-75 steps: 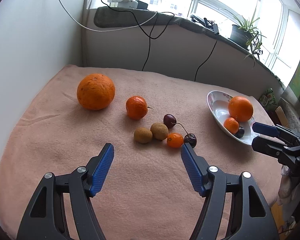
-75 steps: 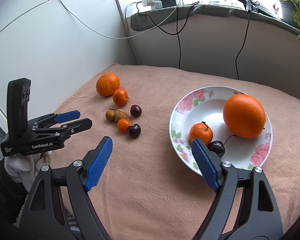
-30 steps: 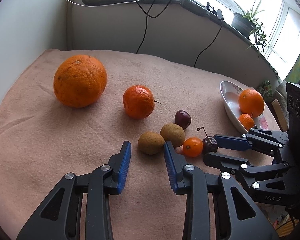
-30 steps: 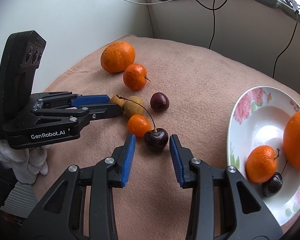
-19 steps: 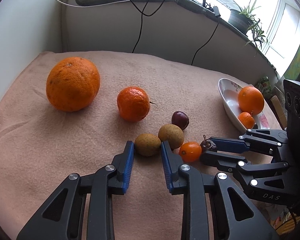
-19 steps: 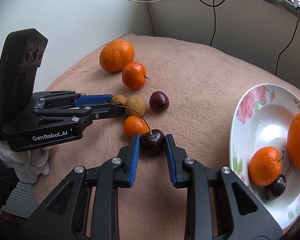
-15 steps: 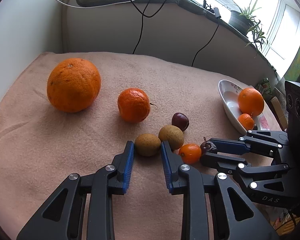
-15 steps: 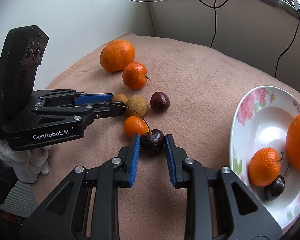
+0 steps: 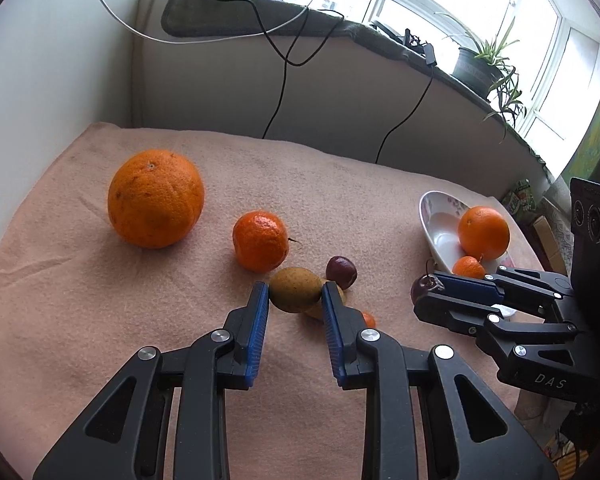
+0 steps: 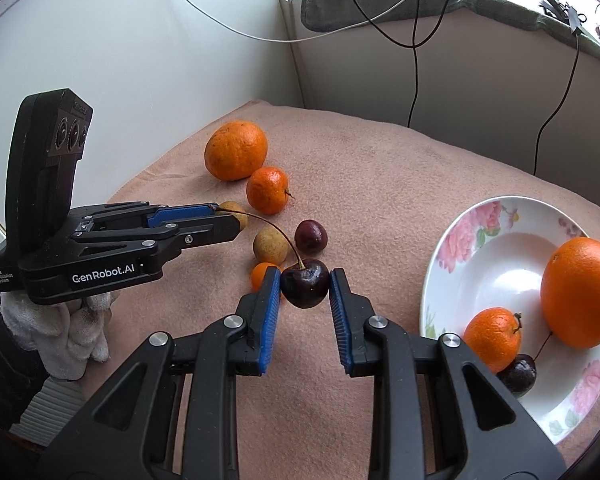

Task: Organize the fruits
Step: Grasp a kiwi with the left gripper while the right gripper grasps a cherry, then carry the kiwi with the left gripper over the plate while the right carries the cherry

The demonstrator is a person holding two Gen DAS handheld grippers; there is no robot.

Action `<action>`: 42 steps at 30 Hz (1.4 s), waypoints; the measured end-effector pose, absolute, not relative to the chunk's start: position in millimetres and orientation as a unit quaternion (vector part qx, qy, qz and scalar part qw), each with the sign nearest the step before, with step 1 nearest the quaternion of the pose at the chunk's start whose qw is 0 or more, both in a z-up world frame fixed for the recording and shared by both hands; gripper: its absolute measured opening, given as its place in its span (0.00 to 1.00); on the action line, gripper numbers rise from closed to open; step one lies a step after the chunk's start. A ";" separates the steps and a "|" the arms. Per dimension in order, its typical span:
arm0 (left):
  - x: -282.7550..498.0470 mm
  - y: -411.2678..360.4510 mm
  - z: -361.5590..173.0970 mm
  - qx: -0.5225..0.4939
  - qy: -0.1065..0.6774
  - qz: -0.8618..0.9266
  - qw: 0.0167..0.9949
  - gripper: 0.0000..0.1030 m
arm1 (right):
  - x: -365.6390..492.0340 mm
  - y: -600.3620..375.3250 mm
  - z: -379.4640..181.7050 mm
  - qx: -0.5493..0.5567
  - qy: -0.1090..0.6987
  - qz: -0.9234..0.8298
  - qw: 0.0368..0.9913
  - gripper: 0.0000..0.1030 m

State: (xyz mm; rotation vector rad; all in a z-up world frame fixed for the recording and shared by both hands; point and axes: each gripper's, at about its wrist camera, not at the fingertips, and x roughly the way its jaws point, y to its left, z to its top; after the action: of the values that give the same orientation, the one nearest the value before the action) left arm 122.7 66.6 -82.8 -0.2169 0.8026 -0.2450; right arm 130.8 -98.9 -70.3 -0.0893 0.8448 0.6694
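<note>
Your left gripper (image 9: 295,294) was clamped narrow on a small brown fruit (image 9: 295,289), both blue pads pressed against its sides. Whether that fruit had left the pink cloth (image 9: 80,320) could not be told from the wrist view. Your right gripper (image 10: 305,283) was likewise pinched tight on a dark cherry (image 10: 305,283), its long stem arching up and back toward the left gripper's tip.

On the cloth, a second brown fruit (image 10: 270,245) lay just beside the held one, a loose cherry (image 10: 310,236) near it, and a tiny orange fruit (image 10: 261,274) close behind your right gripper's left pad. Farther back sat a mandarin (image 9: 260,246) and a large orange (image 9: 155,198), near each other.

The right wrist view showed the flowered plate (image 10: 480,240) from above, with an orange (image 10: 580,292), a mandarin on the plate (image 10: 492,338) and another cherry on the plate (image 10: 518,374) lying together at its right side. It also showed your white-gloved left hand (image 10: 64,328) under the left gripper. The left wrist view showed that plate only edge-on at the cloth's far right, and its cherry was hidden. That view alone gave the potted plant (image 9: 484,66) on the windowsill, and showed the right gripper from the side with the cherry at its tip.
</note>
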 end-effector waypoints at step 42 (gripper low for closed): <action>158.1 -53.4 -68.0 -0.081 0.387 -0.219 0.892 0.25 | 181.9 -171.9 -59.5 -0.030 0.402 0.242 0.882 0.25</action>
State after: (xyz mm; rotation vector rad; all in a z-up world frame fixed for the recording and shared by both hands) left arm 158.1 -53.4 -68.0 -0.1679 0.8031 -0.4544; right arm 181.9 -171.9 -59.5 -0.0627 0.8380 0.5033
